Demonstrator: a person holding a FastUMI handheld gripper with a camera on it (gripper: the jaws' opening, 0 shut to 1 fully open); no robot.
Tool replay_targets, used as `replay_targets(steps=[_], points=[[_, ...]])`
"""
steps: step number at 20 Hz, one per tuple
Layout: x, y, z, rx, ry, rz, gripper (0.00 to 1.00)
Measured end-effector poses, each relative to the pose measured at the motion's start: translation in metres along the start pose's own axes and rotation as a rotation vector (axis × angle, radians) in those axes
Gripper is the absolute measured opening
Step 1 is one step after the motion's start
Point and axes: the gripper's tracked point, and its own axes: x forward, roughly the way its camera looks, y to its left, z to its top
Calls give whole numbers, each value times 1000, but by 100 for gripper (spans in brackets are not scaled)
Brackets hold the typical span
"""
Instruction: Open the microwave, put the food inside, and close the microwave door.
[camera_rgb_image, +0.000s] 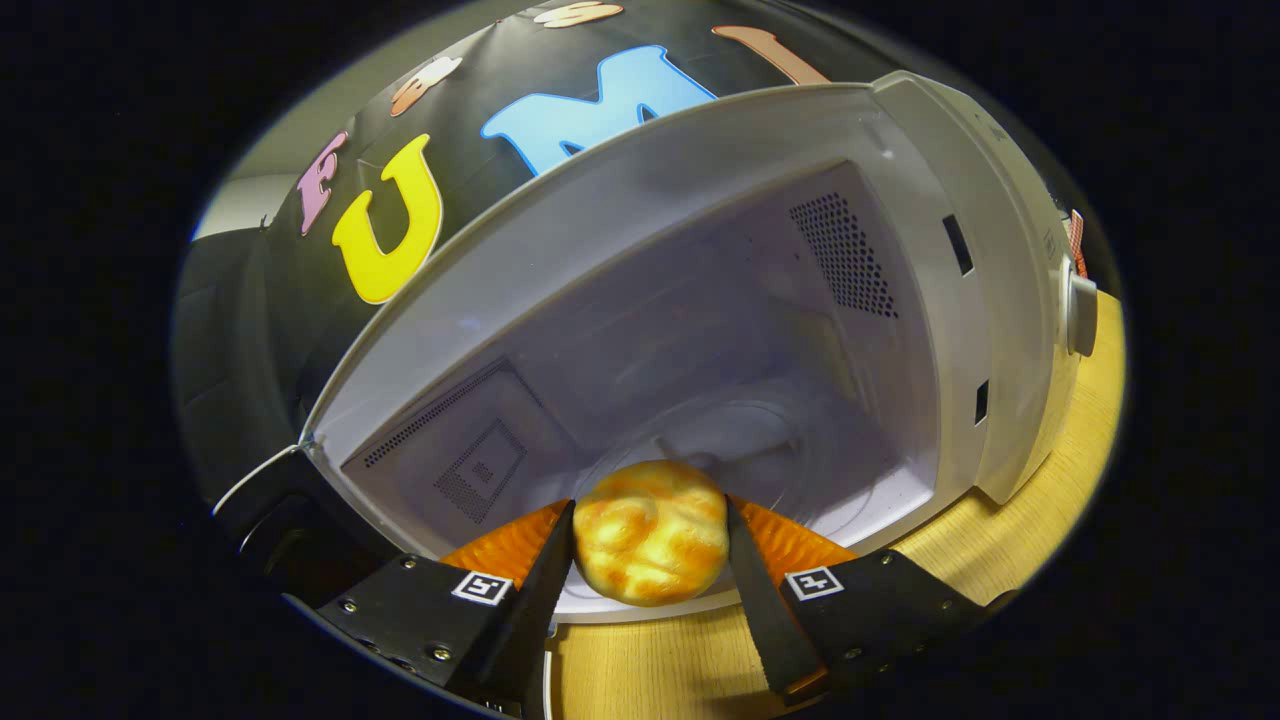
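The gripper (650, 545) is squeezed onto a round bread bun (652, 532). One finger presses on the bun's side at 9 o'clock, and the other finger presses on its side at 3 o'clock. The bun sits snug between them. It is golden with brown toasted spots and has a bumpy top. Each finger carries a small square tag with a black-and-white pattern.

The bun is held right at the mouth of the microwave (720, 330), over the front lip of its floor. Past the bun, at 12 o'clock, lies the round glass plate (760, 450) on the floor of the oven. The plate is bare. The inside walls are pale and shiny. From the bun, a patch of tiny holes shows on the side wall at 10 o'clock, and another patch of tiny holes shows on the far side wall at 1 o'clock.

The microwave is open, so you can see all the way in. Its door (270, 510) is swung out, down at 9 o'clock from the bun, and looks dark. On the other side, at 2 o'clock, the white front of the microwave has a round knob (1080, 312).

The microwave stands on a light wooden table (1010, 530). The wood shows under the fingers at 6 o'clock and runs off toward 3 o'clock.
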Motion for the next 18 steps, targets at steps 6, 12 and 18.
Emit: replay_targets(steps=[6, 12, 18], points=[[15, -11, -1, 4, -18, -61, 88], [2, -10, 9, -26, -19, -49, 90], [-55, 6, 31, -172, -26, 19, 90]])
